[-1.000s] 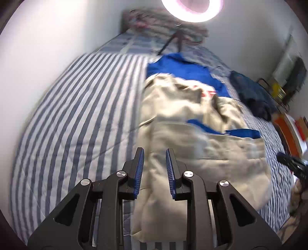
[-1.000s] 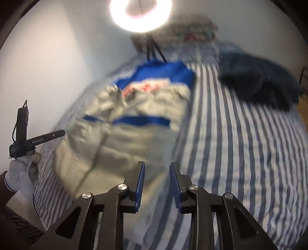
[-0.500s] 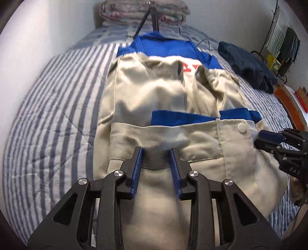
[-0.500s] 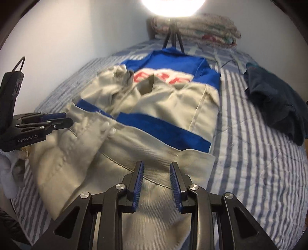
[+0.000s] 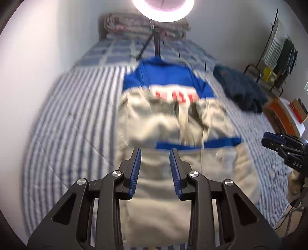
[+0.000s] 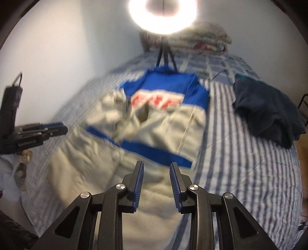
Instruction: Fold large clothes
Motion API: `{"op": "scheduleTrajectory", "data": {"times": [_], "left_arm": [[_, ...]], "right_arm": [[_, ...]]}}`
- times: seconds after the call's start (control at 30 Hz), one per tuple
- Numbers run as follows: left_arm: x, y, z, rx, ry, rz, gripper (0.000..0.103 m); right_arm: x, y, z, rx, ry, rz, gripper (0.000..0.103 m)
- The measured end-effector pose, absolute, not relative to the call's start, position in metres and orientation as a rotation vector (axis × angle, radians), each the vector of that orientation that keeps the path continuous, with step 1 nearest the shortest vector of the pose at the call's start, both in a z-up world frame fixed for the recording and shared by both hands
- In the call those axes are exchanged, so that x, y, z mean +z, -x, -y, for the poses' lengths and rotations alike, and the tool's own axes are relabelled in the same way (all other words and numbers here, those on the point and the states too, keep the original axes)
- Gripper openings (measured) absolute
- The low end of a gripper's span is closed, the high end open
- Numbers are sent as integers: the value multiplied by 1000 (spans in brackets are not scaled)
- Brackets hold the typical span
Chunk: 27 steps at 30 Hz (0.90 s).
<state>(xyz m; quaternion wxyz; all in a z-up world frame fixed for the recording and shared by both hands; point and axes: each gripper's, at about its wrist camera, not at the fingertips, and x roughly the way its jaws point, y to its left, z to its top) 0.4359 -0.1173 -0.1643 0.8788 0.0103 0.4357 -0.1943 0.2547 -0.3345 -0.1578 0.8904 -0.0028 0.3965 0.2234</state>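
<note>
Your left gripper (image 5: 155, 169) has its jaws parted a little with nothing pinched between them. Your right gripper (image 6: 156, 181) stands the same, jaws slightly apart and holding nothing. Beneath and ahead of both pairs of jaws lies the beige and blue jacket (image 5: 173, 119), spread lengthwise on the striped bed (image 5: 73, 123). Beyond the right jaws, off to their right, a dark garment (image 6: 265, 107) sits bunched on the bed. Straight ahead past the jacket stands a ring light (image 6: 163, 13).
</note>
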Motion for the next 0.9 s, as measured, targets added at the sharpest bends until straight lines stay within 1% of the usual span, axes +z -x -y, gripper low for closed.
{"op": "scheduleTrajectory", "data": {"times": [0.03,0.07,0.1,0.17,0.23,0.3,0.37,0.5,0.63,0.7,0.87,0.9], "left_arm": [[-157,-438,116,-404,-23,-899,31],[-148,-444,113,-405,-21,-889,34],[-137,-451,111,-408,-16,-876,39],[-118,-465,106,-407,-7,-849,45],[-98,-484,105,-417,-3,-823,47],[-85,-503,107,-427,-6,-809,49],[-76,-525,111,-434,-20,-790,49],[-78,-577,123,-458,-58,-765,49],[-113,-639,128,-472,-55,-833,49],[-131,-661,130,-457,-63,-852,49],[-173,-709,135,-466,-6,-907,49],[-182,-719,137,-467,0,-920,49]], "right_arm": [[-147,-256,338,469,4,-806,28],[-136,-258,342,471,5,-791,29],[-127,-261,343,471,9,-779,29],[-107,-273,348,460,18,-750,31],[-91,-289,352,453,21,-731,34],[-79,-306,357,447,22,-717,49],[-70,-329,362,439,15,-706,55],[-67,-376,371,435,-10,-696,55],[-87,-426,372,459,-30,-713,53],[-103,-453,368,461,-11,-739,48],[-145,-507,357,472,-9,-796,45],[-152,-515,357,474,-9,-805,42]]}}
